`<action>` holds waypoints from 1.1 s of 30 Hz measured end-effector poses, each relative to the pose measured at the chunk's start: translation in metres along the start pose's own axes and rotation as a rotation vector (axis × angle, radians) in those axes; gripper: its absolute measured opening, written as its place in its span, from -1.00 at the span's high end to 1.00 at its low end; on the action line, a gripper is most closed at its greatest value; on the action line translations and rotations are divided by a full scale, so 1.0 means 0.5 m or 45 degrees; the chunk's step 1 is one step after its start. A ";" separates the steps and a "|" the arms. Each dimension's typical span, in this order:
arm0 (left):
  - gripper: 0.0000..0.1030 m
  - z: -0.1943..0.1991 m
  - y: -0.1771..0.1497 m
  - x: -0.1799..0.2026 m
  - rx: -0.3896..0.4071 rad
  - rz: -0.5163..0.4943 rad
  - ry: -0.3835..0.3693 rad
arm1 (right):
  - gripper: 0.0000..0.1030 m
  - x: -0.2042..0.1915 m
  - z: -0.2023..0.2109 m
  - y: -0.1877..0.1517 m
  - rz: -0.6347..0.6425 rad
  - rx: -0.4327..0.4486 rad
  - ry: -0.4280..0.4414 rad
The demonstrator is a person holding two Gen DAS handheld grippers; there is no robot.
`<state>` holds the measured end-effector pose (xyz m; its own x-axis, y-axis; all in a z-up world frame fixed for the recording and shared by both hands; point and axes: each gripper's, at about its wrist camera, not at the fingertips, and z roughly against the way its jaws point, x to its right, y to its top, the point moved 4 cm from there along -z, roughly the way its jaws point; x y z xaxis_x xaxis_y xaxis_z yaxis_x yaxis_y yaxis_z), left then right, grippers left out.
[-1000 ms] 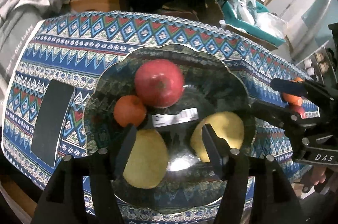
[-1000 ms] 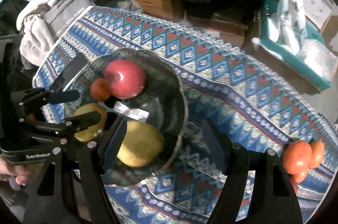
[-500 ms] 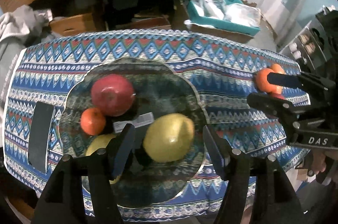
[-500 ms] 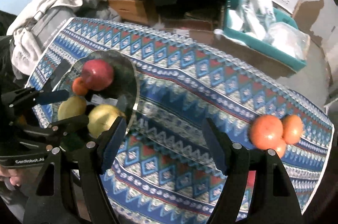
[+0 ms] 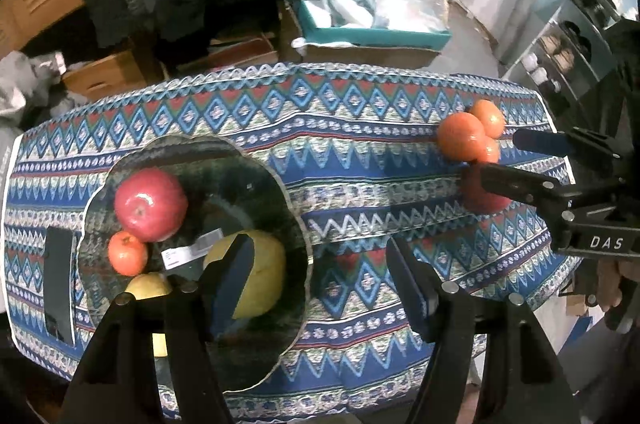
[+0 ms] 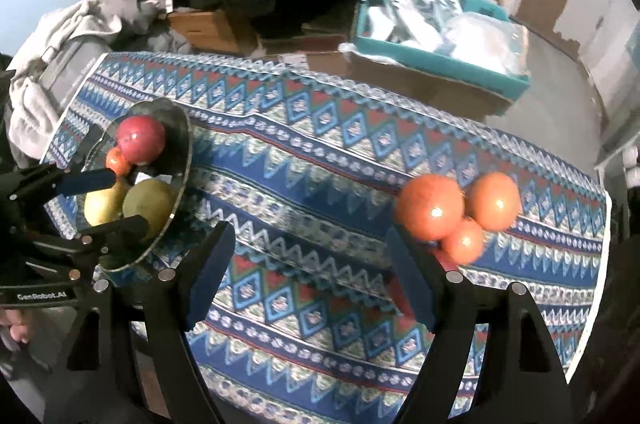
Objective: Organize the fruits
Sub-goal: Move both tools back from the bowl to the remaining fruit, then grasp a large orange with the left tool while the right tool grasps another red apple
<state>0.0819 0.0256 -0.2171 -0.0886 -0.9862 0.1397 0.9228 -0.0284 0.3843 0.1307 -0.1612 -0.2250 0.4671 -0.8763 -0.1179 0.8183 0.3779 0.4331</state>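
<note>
A dark glass plate (image 5: 280,184) (image 6: 182,128) on the patterned tablecloth holds a red apple (image 5: 150,210) (image 6: 141,138), a small orange (image 5: 127,258), and two yellow fruits (image 5: 264,272) (image 6: 150,204). A cluster of oranges (image 5: 466,136) (image 6: 432,206) sits at the table's right end, with a red fruit (image 5: 478,196) beside it. My left gripper (image 5: 322,280) is open and empty above the plate's right edge. My right gripper (image 6: 308,272) is open and empty, hovering left of the orange cluster.
A black phone-like slab (image 5: 60,284) lies left of the plate. Beyond the table are cardboard boxes (image 6: 208,24), a teal bin (image 5: 372,36) with bags, grey clothes (image 6: 60,36) and a shelf (image 5: 568,36) at right.
Both grippers swung right and pulled back; the plate shifted left in both views and the orange cluster came closer to the right gripper. Both stayed open.
</note>
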 end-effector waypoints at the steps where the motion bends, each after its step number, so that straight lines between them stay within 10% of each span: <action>1: -0.36 -0.001 0.002 0.008 -0.001 -0.009 -0.001 | -0.53 0.012 0.005 -0.005 -0.011 0.003 -0.004; 33: -0.36 -0.149 0.015 0.150 -0.159 -0.204 0.006 | -0.62 0.224 -0.139 -0.123 -0.221 -0.207 -0.046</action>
<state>0.1099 -0.0609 -0.2717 -0.2370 -0.9681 0.0818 0.9363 -0.2051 0.2849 0.1557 -0.2618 -0.3268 0.3050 -0.9413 -0.1444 0.9298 0.2615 0.2590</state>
